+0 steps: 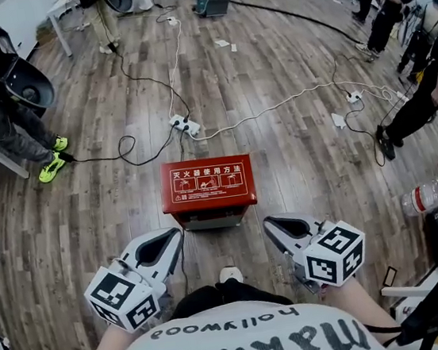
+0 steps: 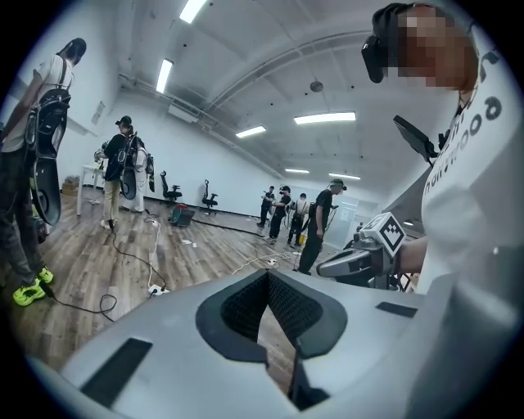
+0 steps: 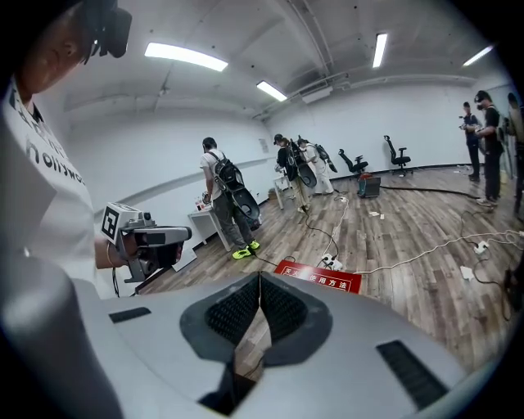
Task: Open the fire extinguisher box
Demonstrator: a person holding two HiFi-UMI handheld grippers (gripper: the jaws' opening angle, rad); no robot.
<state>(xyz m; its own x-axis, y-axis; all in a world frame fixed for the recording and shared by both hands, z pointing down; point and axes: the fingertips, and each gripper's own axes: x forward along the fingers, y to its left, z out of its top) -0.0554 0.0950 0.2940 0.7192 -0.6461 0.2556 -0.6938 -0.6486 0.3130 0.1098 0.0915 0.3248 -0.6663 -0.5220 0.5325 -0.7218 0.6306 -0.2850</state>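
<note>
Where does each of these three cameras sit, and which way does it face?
Head view: on the person's head, looking steeply down at the red box; shows left claw, right claw, shirt.
Left gripper view: on the left claw, facing across the wood floor; shows right claw, torso.
Right gripper view: on the right claw, facing the red box; shows left claw.
Shared: head and right gripper views both show the red box.

This is a large, bare indoor hall set up as a work or recording space, not a home: it has a wood-plank floor (image 1: 297, 160), plain white walls (image 3: 409, 114) and ceiling strip lights (image 2: 325, 118). Cables (image 1: 174, 56) and power strips (image 1: 184, 124) trail across the middle of the floor. Office chairs (image 2: 170, 189) stand by the far wall, and people wearing backpack rigs (image 2: 123, 164) stand at the left and right edges.
</note>
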